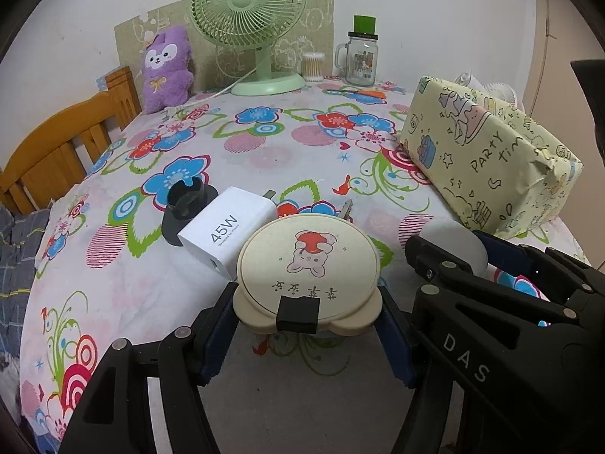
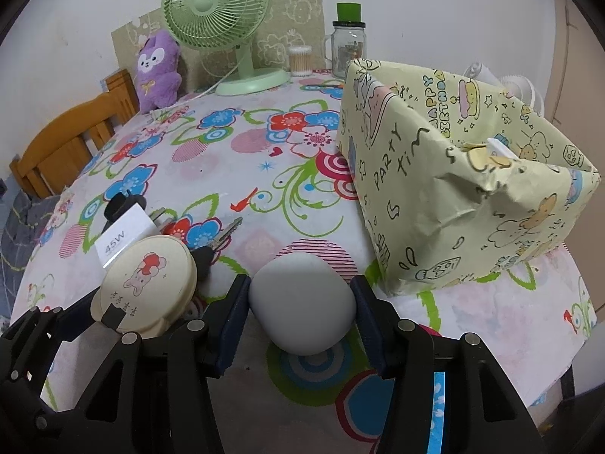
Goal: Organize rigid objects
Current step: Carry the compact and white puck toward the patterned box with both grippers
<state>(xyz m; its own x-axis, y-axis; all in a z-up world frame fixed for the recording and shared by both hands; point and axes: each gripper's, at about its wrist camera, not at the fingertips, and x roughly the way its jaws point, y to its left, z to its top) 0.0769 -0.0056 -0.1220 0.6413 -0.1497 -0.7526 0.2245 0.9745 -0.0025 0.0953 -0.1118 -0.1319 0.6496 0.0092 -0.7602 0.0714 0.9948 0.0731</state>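
A cream round case [image 1: 308,261] with a rabbit picture sits low over the flowered tablecloth [image 1: 264,151], and my left gripper [image 1: 306,302] is shut on its near end, blue pads pressing both sides. A white rounded case [image 2: 302,299] is clamped between the pads of my right gripper [image 2: 302,291], just right of the cream case [image 2: 145,283]. In the left wrist view the right gripper [image 1: 450,244] shows at the right, holding the white case [image 1: 453,234]. A white 45W charger [image 1: 227,234], a black stand [image 1: 185,204] and a key [image 2: 223,238] lie just beyond.
An open box wrapped in yellow party paper [image 2: 465,174] stands close on the right. At the back stand a green fan [image 1: 247,19], a purple plush [image 1: 166,68], a glass jar [image 1: 361,56] and a cotton swab tub [image 1: 314,66]. A wooden chair [image 1: 56,151] is at the left edge.
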